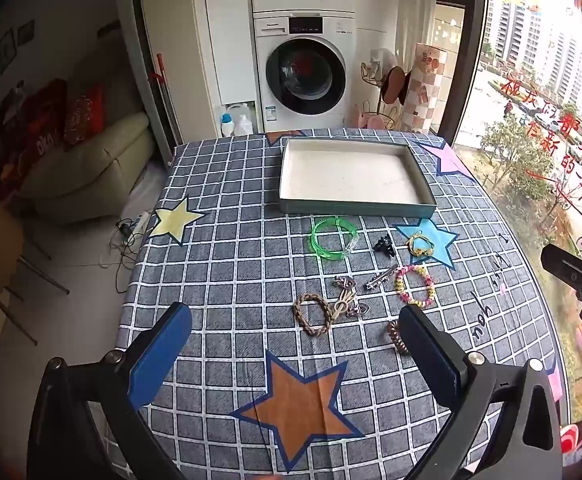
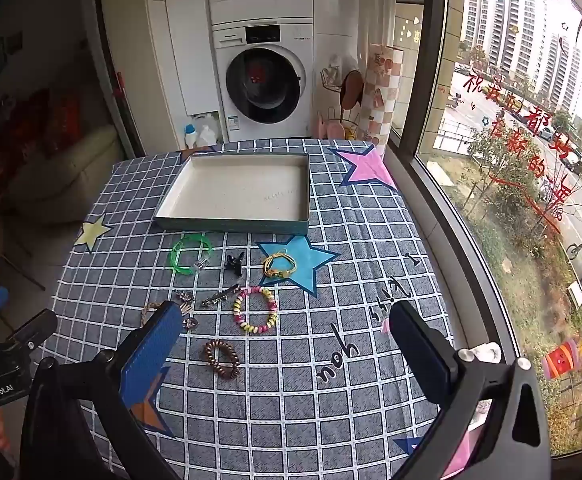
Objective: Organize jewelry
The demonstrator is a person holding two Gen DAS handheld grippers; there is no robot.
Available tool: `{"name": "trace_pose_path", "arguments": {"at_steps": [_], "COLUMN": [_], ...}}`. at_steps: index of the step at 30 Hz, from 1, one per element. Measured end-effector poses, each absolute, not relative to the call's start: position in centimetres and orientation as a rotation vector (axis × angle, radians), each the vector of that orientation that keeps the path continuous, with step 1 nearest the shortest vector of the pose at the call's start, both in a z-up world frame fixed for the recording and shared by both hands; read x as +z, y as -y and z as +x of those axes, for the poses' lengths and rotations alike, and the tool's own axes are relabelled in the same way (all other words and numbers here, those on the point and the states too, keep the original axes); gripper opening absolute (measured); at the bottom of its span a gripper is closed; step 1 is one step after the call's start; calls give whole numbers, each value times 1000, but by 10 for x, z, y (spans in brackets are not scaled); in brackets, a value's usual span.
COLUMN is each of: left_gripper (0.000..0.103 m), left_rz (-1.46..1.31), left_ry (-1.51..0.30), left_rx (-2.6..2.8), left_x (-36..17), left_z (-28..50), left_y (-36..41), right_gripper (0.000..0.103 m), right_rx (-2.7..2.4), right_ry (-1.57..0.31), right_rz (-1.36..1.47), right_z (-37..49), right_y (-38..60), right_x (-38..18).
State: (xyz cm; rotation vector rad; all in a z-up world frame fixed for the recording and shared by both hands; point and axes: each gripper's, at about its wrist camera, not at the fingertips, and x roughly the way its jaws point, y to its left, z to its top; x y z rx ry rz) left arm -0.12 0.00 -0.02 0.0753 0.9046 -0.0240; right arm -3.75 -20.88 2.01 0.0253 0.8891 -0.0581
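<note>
A shallow box (image 1: 355, 208) (image 2: 231, 225) with a white inside stands at the far middle of the table. In front of it lie a green bangle (image 1: 334, 239) (image 2: 191, 255), a black claw clip (image 1: 384, 245) (image 2: 234, 263), a yellow cord bracelet (image 1: 420, 243) (image 2: 278, 265), a silver hair clip (image 1: 379, 279) (image 2: 219, 296), a pink-yellow bead bracelet (image 1: 415, 285) (image 2: 255, 309), a brown braided bracelet (image 1: 313, 314), a metal charm piece (image 1: 346, 296) and a brown coil hair tie (image 2: 222, 359) (image 1: 395, 335). My left gripper (image 1: 297, 334) is open and empty above the near table. My right gripper (image 2: 287, 332) is open and empty.
The table carries a grey checked cloth with coloured stars (image 1: 299, 404). A washer and dryer stack (image 1: 305, 76) stands behind it, a sofa (image 1: 91, 168) to the left, a large window (image 2: 531, 160) to the right. The table's left edge drops to the floor.
</note>
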Motion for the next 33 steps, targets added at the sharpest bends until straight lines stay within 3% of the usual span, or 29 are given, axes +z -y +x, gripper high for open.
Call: {"name": "trace_pose_path", "arguments": {"at_steps": [33], "left_gripper": [103], "left_rz": [4], "left_ry": [-870], "left_rx": [-16], "left_x": [13], "left_z": [-8], "left_y": [-15], "right_gripper": [103], "right_rx": [-27], "right_ry": [-864], "right_rz": [24], "right_z": [-40], "right_y": [198], "right_x": [30]}}
